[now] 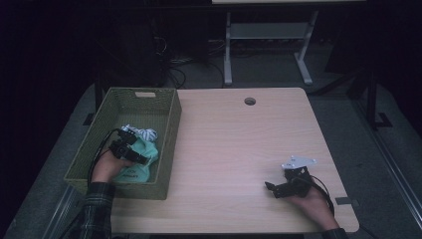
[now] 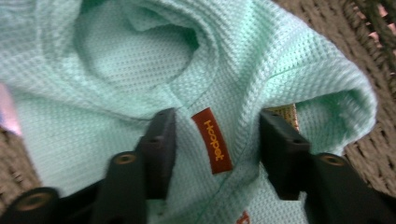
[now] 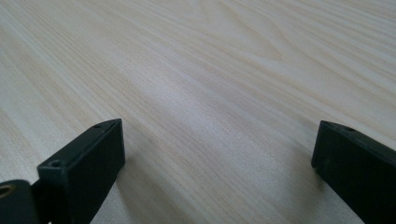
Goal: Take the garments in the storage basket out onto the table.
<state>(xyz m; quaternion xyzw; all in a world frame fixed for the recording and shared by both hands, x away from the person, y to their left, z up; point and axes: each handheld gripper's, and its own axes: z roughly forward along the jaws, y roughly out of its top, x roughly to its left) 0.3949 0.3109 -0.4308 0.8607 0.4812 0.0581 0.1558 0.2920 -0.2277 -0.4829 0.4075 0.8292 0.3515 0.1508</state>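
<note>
A mint green waffle-weave cloth point(image 1: 145, 155) point(image 2: 140, 60) with a red label point(image 2: 212, 140) lies in a woven olive basket point(image 1: 171, 124) at the table's left. My left gripper point(image 1: 141, 157) point(image 2: 217, 116) reaches down into the basket. Its black jaws sink into the cloth and pinch a fold that carries the label. My right gripper point(image 1: 272, 189) point(image 3: 219, 126) rests low over the wooden table point(image 1: 239, 139) at the front right, pointing left. Its jaws stand wide apart over bare wood with nothing between them.
A white patterned cloth point(image 1: 144, 133) lies in the basket behind the mint one. The tabletop has a round cable hole point(image 1: 250, 101) near its far edge. A white desk frame point(image 1: 266, 45) stands on the floor beyond the table.
</note>
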